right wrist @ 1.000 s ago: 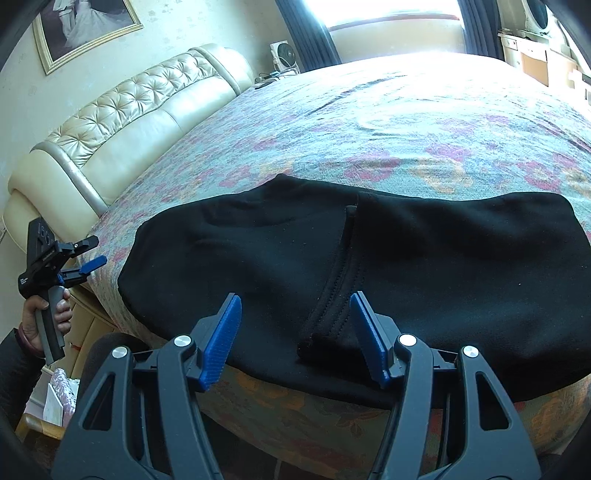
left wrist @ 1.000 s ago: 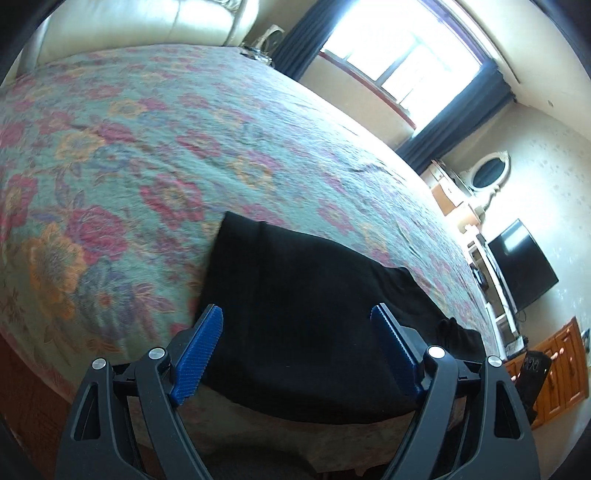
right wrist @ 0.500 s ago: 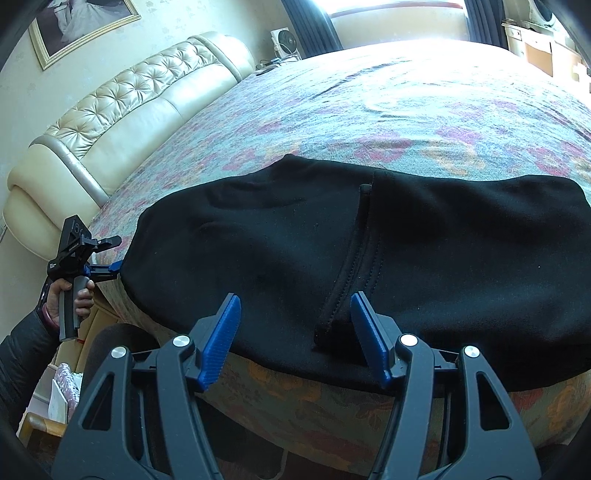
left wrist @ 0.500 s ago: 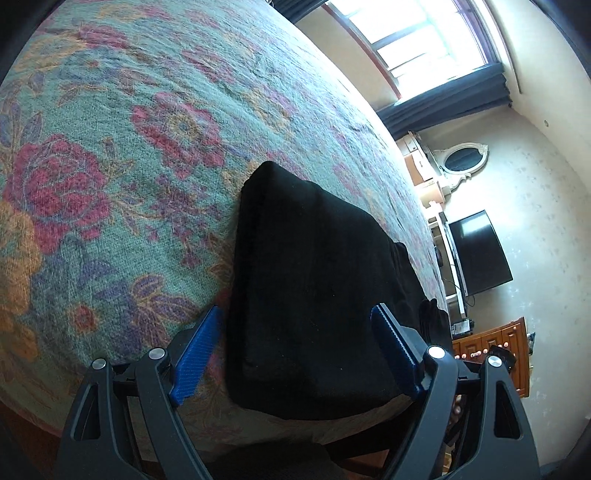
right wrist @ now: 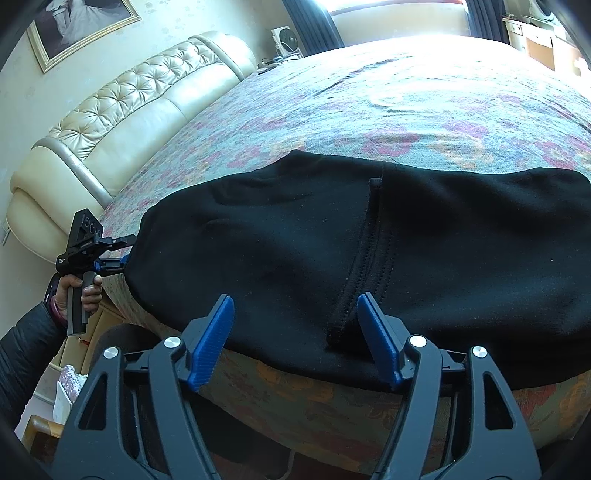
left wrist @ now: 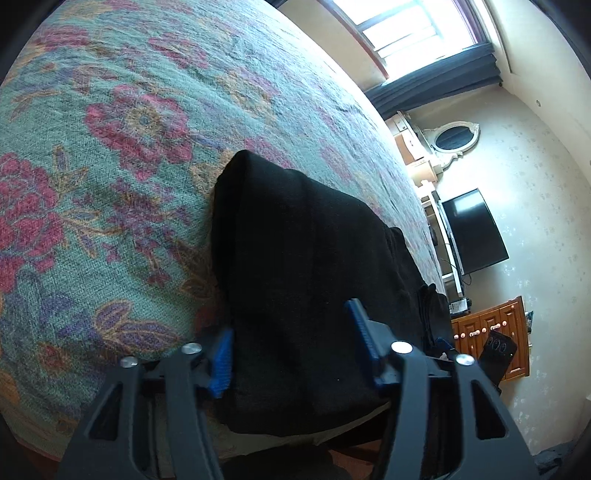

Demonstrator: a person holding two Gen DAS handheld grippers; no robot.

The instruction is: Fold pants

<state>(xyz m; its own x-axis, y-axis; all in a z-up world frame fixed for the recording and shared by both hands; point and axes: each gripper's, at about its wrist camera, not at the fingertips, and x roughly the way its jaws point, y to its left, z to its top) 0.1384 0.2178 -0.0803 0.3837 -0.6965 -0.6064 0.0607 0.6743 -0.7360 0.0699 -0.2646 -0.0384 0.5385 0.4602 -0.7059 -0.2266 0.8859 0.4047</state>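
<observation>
The black pants (right wrist: 332, 240) lie flat across the near edge of the bed (right wrist: 406, 110), on its floral bedspread (left wrist: 110, 184), already doubled into a broad band with a seamed hem showing near the middle. The left gripper (left wrist: 291, 350) is at the pants' left end, its jaws spread with the cloth edge between them but not yet pinched; the right wrist view shows that same left gripper (right wrist: 110, 254) at the fabric's corner, in the person's left hand (right wrist: 79, 291). The right gripper (right wrist: 295, 339) hovers over the near edge by the seam, jaws released and holding nothing. I judge the step in hand to be taking hold of the left end to carry it over for another fold. The risks from here: the lower left finger seems to sit against the bedspread, so closing could catch the cover along with the pants, or take only the top layer, and the fold would then come apart or drag askew. The near edge hangs slightly over the mattress side, so an uneven pull could slide the pants off the bed. No brand, label or writing is readable on the pants or grippers; the framed picture (right wrist: 81, 26) above the tufted headboard (right wrist: 129, 122) shows no legible text.
</observation>
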